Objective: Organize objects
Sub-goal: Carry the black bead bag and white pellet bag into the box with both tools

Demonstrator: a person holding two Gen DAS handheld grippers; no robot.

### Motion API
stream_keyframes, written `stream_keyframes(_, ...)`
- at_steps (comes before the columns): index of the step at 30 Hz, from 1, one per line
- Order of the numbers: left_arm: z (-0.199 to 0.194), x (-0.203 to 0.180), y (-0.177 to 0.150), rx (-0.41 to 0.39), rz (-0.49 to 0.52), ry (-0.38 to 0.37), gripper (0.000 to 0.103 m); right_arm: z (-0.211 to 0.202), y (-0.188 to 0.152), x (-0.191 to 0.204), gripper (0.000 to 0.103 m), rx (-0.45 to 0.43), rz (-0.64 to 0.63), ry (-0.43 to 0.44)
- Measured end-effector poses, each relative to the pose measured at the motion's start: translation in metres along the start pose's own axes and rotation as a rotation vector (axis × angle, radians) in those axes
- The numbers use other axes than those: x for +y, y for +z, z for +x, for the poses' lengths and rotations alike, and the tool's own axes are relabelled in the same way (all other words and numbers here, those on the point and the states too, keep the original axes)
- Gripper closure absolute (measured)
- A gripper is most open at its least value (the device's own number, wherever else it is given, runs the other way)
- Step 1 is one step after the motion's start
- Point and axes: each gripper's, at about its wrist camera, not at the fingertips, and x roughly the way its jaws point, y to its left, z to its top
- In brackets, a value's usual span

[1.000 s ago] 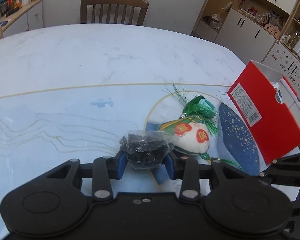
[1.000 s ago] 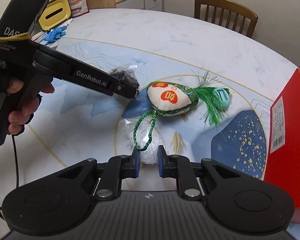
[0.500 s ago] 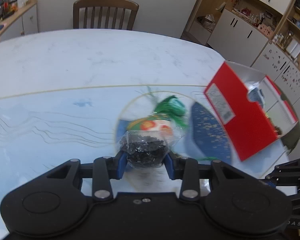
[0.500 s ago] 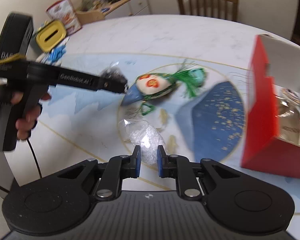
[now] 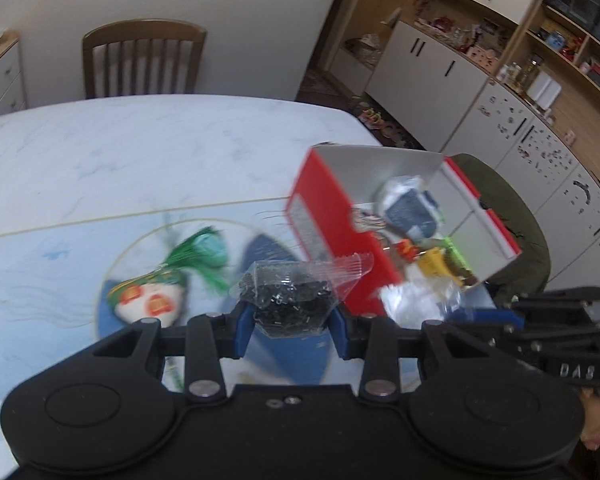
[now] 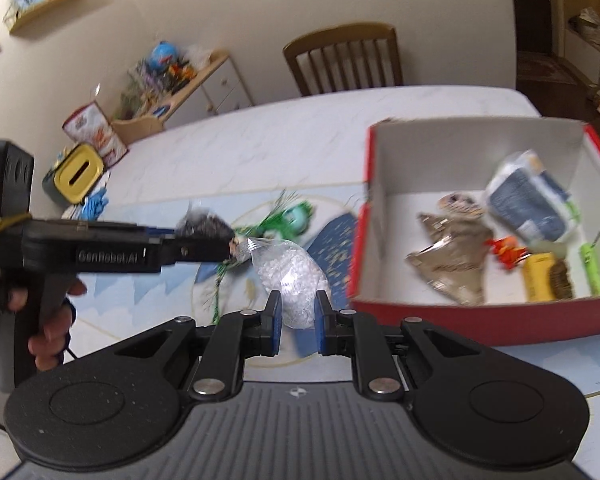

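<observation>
My left gripper [image 5: 290, 330] is shut on a clear bag of small black pieces [image 5: 288, 300], held in the air above the table. In the right wrist view the same bag [image 6: 204, 226] shows at the tip of the left gripper [image 6: 230, 246]. My right gripper [image 6: 296, 322] is shut on a clear bag of white beads [image 6: 292, 280], also lifted. A red box [image 6: 476, 320] with a white inside stands open to the right, holding several small items. The stuffed sachet with a green tassel [image 5: 152, 298] lies on the table mat.
A wooden chair [image 6: 344, 60] stands at the table's far side. A yellow-lidded tin [image 6: 74, 178] and a snack packet [image 6: 94, 128] sit at the table's far left. Cabinets and shelves [image 5: 500, 80] line the room beyond the box. A hand [image 6: 48, 320] holds the left gripper.
Both grippers rose and swung right toward the red box. The right gripper lifted the white bead bag off the table. The box's inside came into view.
</observation>
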Motion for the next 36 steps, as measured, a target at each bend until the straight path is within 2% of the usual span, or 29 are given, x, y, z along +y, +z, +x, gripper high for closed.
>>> stream_keyframes(12,0.030,-0.087,0.027,-0.007,0.108,-0.016,0.066,-0.039,0.014,-0.076,0.087,-0.069,0.049,-0.102)
stream_keyframes(21,0.069,-0.131,0.044,0.041,0.166,-0.029,0.066,-0.056,0.017,-0.127,0.087,-0.108,0.098,-0.188)
stream_keyframes(29,0.113,-0.162,0.052,0.102,0.232,-0.006,0.066,-0.049,0.023,-0.160,0.087,-0.105,0.109,-0.249)
stream_keyframes(36,0.158,-0.173,0.062,0.160,0.243,0.042,0.066,-0.021,0.037,-0.184,0.087,-0.055,0.115,-0.283)
